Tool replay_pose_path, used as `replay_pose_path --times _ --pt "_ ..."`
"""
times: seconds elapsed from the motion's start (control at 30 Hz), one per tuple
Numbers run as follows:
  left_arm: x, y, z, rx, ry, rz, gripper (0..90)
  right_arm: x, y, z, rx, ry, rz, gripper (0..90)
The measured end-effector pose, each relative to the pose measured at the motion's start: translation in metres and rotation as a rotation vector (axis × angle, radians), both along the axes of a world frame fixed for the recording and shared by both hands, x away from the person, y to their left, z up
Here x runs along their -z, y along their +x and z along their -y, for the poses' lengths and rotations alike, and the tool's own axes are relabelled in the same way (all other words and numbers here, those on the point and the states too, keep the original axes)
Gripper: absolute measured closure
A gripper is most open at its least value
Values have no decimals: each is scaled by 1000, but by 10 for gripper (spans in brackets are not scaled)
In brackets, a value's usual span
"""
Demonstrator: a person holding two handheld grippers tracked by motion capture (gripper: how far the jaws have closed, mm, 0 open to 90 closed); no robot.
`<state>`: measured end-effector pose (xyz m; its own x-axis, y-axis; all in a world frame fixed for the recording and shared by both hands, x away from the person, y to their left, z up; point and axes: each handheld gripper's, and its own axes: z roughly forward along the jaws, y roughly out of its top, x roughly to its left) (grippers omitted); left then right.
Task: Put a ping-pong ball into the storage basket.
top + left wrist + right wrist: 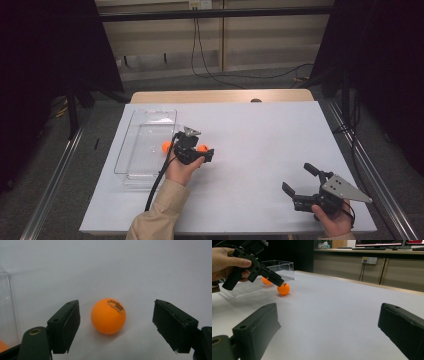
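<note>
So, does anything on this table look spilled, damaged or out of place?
Nothing stands out. One orange ball sits on the white table between the left gripper's open jaws; another lies in the clear tray, upright and intact.

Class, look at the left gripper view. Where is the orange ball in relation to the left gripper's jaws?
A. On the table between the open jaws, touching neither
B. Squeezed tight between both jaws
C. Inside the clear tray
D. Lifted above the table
A: the orange ball rests on the white table with a gap to each jaw of the left gripper.
</note>
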<state>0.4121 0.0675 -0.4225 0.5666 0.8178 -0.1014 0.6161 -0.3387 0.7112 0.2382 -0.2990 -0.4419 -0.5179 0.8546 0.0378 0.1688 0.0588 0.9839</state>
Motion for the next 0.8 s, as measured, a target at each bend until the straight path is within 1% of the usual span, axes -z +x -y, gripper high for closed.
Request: replay_pose_path --times 0.03,0.13,0.23,0.27,0.4,0.5,0.53,0.57,0.63,0.8 --pt "0 0 0 -1 -1 0 237 0 0 0 1 1 0 26" --pt "2 1 1 1 14 6 273 0 0 0 2 4 -1 26" --pt "4 2 1 -5 14 2 299 0 0 0 1 4 -2 26" --pt "5 2 1 -3 25 4 308 0 0 0 1 4 -2 26" --pt "6 3 2 -3 30 -2 330 0 0 0 3 5 -2 26" --pt "7 4 2 4 33 9 357 0 0 1 3 5 -1 26" --pt "7 4 2 6 34 6 363 0 0 0 3 4 -1 26" --pt "8 3 3 -1 25 7 367 0 0 0 3 4 -2 26" --pt "9 4 4 7 35 1 375 0 0 0 2 4 -3 26" --pt "11 4 4 3 41 -6 400 0 0 0 4 4 -2 26"
